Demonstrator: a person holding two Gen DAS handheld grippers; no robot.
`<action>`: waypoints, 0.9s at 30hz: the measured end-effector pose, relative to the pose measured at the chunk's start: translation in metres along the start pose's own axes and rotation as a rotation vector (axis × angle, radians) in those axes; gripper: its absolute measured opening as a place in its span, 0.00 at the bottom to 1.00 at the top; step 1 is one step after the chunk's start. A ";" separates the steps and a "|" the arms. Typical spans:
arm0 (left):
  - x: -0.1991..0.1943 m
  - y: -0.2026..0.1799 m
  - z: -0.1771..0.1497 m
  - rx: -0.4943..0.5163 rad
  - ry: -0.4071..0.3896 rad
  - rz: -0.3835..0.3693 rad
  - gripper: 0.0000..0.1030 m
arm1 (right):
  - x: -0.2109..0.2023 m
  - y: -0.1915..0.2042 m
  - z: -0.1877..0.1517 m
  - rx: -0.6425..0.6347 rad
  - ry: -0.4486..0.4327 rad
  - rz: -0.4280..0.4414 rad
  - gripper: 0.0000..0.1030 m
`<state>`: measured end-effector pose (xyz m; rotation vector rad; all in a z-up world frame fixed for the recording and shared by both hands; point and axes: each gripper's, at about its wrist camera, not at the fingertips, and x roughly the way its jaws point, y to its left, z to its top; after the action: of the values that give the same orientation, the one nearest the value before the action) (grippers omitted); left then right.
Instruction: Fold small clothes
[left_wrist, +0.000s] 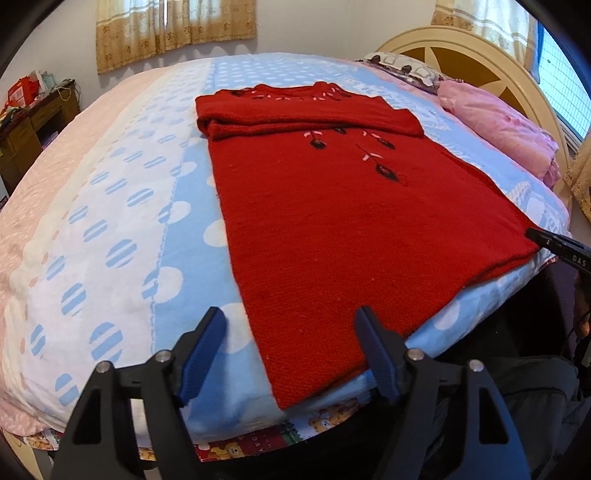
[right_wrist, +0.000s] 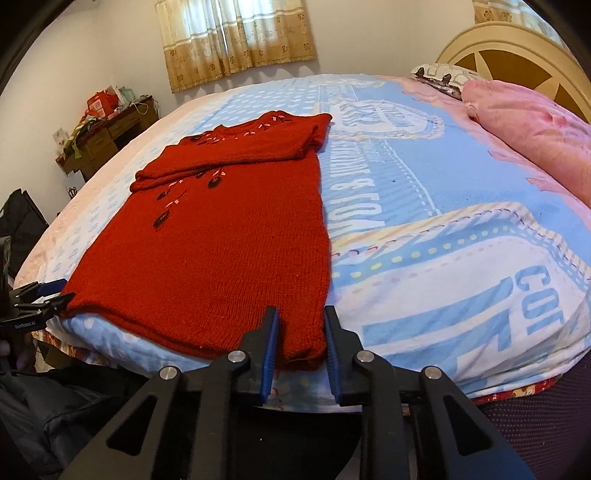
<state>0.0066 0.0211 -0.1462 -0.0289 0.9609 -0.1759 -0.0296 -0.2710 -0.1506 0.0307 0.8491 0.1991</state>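
Observation:
A red knitted sweater (left_wrist: 332, 221) lies flat on the bed, neck at the far end, with its sleeves folded across the chest. My left gripper (left_wrist: 290, 317) stands open at the near edge of the bed. Its blue pads straddle the hem's left corner without touching it. My right gripper (right_wrist: 301, 314) is at the hem's right corner (right_wrist: 301, 347). Its jaws are narrow, the corner lies between the pads, and the knit there still looks flat and unpinched. In the right wrist view the left gripper (right_wrist: 55, 291) shows at the sweater (right_wrist: 221, 240) hem's other end.
The bed has a blue and white blanket (left_wrist: 122, 240) with dots and lettering. A pink pillow (right_wrist: 528, 125) lies by the cream headboard (left_wrist: 461, 51). A cluttered wooden desk (right_wrist: 103, 133) stands by the far wall. Dark bags (right_wrist: 55, 406) sit below the bed's near edge.

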 end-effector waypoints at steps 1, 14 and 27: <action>-0.001 -0.003 0.000 0.013 -0.003 -0.005 0.63 | 0.000 0.001 0.000 -0.001 -0.001 -0.001 0.22; -0.008 -0.013 0.003 0.081 -0.029 -0.070 0.11 | -0.003 -0.010 -0.002 0.074 -0.021 0.069 0.08; -0.038 0.013 0.040 -0.018 -0.170 -0.162 0.10 | -0.034 -0.016 0.022 0.153 -0.158 0.177 0.07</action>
<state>0.0200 0.0377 -0.0932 -0.1366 0.7902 -0.3095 -0.0327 -0.2916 -0.1124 0.2626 0.7029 0.2932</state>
